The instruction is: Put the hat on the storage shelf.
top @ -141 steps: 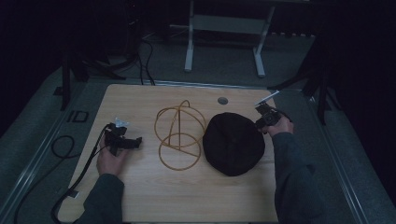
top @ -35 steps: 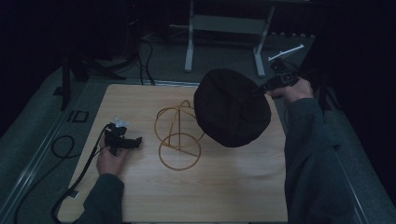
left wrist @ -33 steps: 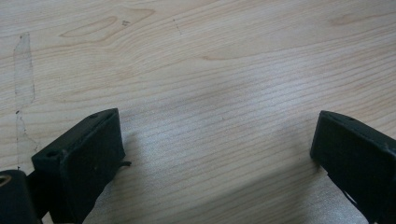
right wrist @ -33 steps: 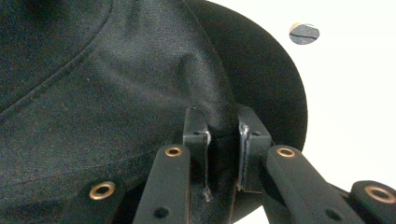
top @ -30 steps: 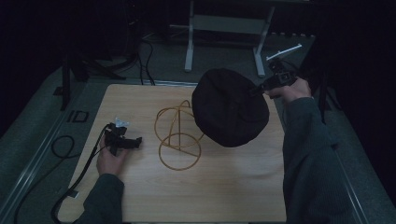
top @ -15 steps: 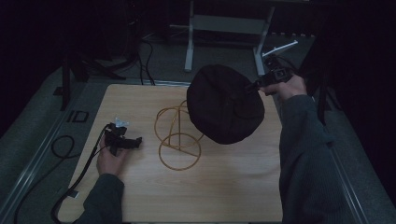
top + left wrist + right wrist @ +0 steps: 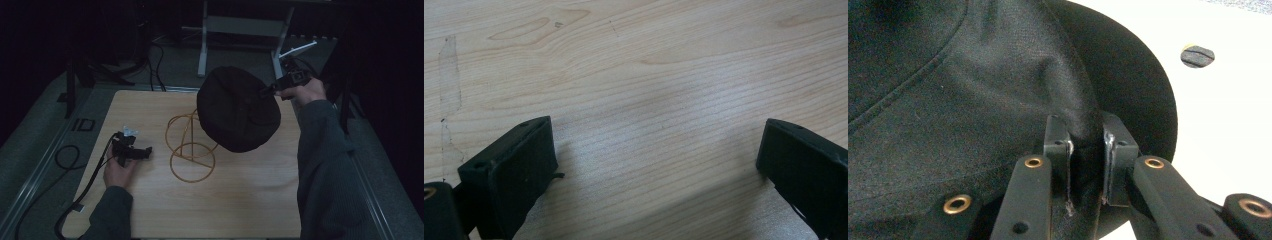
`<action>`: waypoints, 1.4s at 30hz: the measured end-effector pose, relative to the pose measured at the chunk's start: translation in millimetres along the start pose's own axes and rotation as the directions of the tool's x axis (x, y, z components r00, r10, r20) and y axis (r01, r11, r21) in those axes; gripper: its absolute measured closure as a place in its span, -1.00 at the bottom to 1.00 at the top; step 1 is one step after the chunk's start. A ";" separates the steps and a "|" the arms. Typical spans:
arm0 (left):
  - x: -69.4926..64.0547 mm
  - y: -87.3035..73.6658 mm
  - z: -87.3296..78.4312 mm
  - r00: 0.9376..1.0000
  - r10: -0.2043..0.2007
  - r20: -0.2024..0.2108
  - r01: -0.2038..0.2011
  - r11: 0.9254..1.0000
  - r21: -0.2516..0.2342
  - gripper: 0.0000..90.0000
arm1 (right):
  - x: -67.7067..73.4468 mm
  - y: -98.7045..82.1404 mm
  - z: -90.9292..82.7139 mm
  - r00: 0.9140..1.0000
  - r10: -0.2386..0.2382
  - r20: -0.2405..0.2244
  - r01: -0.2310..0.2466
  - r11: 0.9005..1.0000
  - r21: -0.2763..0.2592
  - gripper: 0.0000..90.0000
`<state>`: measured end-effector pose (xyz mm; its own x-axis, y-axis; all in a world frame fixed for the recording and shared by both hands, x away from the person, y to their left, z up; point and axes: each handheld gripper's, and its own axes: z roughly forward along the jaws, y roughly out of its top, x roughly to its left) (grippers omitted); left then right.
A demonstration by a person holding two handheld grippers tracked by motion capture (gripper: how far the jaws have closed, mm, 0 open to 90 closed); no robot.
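A black hat [image 7: 237, 110] hangs in the air above the table's back right, over the top of a golden wire stand [image 7: 191, 145]. My right gripper [image 7: 267, 90] is shut on the hat's edge; in the right gripper view the black fabric [image 7: 973, 100] is pinched in a fold between the right gripper [image 7: 1087, 137] pads. My left gripper [image 7: 145, 150] rests on the wooden table [image 7: 240, 200] at the left, pointing right. In the left gripper view the left gripper [image 7: 656, 155] stands wide open over bare wood with nothing between its fingers.
A small dark round disc [image 7: 1197, 56] lies on the tabletop beyond the hat. A black cable [image 7: 80, 190] trails from the left gripper off the table's left edge. Metal frame legs [image 7: 202, 45] stand on the floor behind the table.
The right hand has lifted the hat off the table and carried it leftward, toward the wire stand. The left hand and its gripper have stayed put.
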<state>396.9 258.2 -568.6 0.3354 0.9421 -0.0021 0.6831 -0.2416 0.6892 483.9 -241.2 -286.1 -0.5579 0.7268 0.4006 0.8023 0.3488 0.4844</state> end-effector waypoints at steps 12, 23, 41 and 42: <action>0.0 0.0 0.0 1.000 0.000 0.000 0.000 1.000 0.000 -0.95 | 9.1 6.6 2.8 1.000 -0.013 0.002 0.013 1.000 0.005 0.72; 0.0 0.0 0.0 1.000 0.001 0.000 -0.001 1.000 0.000 -0.95 | 12.9 10.4 8.0 1.000 -0.010 0.002 0.010 1.000 0.012 0.72; 0.1 0.1 0.2 1.000 0.000 0.000 0.000 1.000 0.000 -0.95 | 27.8 21.0 15.7 0.999 -0.033 -0.006 0.033 0.999 0.018 0.72; 0.1 0.1 0.2 1.000 0.000 0.000 0.000 1.000 -0.001 -0.95 | 29.0 21.7 16.4 0.999 -0.035 -0.007 0.035 0.999 0.020 0.72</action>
<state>397.0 258.1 -568.7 0.3354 0.9421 -0.0024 0.6828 -0.2414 0.6896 488.6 -202.8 -276.7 -0.5868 0.7103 0.3888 0.7864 0.3854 0.4828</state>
